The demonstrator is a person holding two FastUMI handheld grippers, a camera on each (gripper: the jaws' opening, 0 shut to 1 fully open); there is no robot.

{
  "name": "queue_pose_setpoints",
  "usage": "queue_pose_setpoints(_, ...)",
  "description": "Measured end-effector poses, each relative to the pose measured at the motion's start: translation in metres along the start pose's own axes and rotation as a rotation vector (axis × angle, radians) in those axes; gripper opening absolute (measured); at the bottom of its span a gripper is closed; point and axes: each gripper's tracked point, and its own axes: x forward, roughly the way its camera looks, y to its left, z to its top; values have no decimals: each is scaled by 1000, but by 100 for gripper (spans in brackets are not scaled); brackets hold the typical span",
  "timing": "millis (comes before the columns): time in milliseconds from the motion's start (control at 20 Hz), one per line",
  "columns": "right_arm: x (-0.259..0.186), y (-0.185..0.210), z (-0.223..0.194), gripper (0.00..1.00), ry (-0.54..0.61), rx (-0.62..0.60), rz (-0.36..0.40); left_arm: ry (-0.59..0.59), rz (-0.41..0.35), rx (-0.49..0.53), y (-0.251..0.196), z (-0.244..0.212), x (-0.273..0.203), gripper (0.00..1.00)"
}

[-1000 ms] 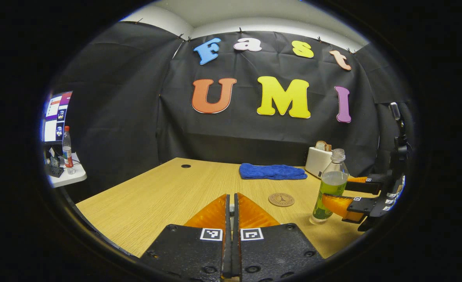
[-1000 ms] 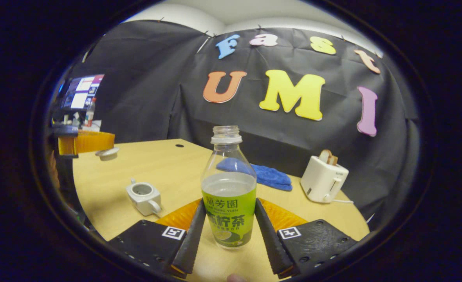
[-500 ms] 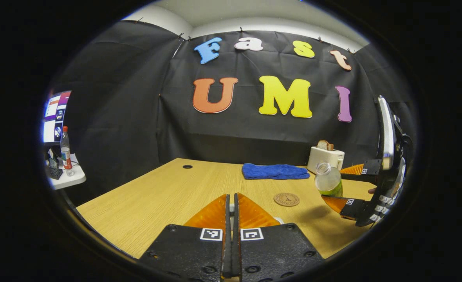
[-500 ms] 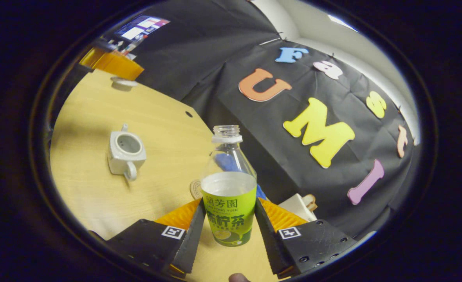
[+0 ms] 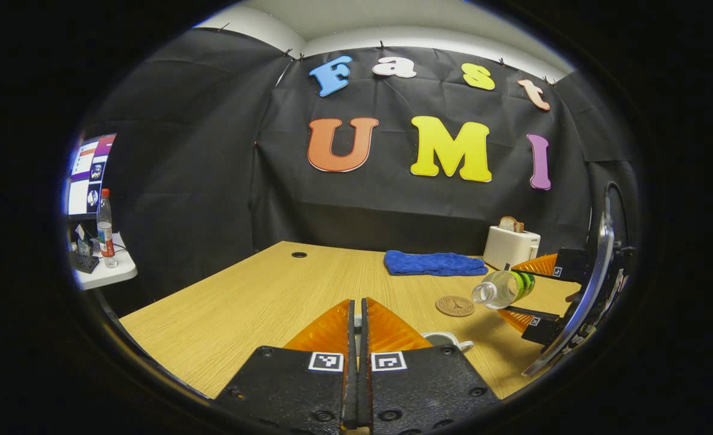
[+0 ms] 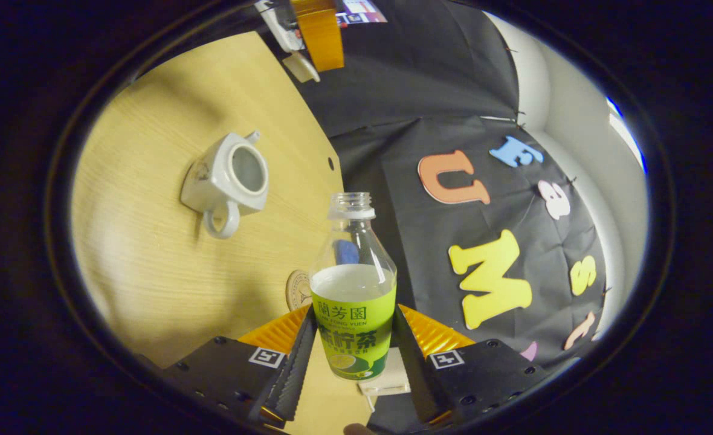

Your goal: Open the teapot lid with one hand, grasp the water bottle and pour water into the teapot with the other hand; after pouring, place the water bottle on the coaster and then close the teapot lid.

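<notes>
Bottle [image 6: 353,314] of water, capless, is clamped at its label between the right gripper's [image 6: 353,362] fingers and tipped nearly horizontal, mouth aimed toward the open white teapot [image 6: 226,181] below it. Left gripper [image 6: 317,30] pinches the lid [image 6: 301,65] aside.

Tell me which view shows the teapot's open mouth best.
The right gripper view: it looks down on the white teapot, so the round lidless opening, handle and spout are all plain. The left gripper view shows just a sliver of the teapot's rim and handle behind the left gripper, so the opening cannot be judged there.
</notes>
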Motion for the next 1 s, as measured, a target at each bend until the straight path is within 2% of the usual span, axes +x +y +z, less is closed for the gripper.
queue_pose_setpoints(1000, 4, -6, 49, 71, -130, -562, -56, 40, 8, 7, 25, -10, -2, 3)
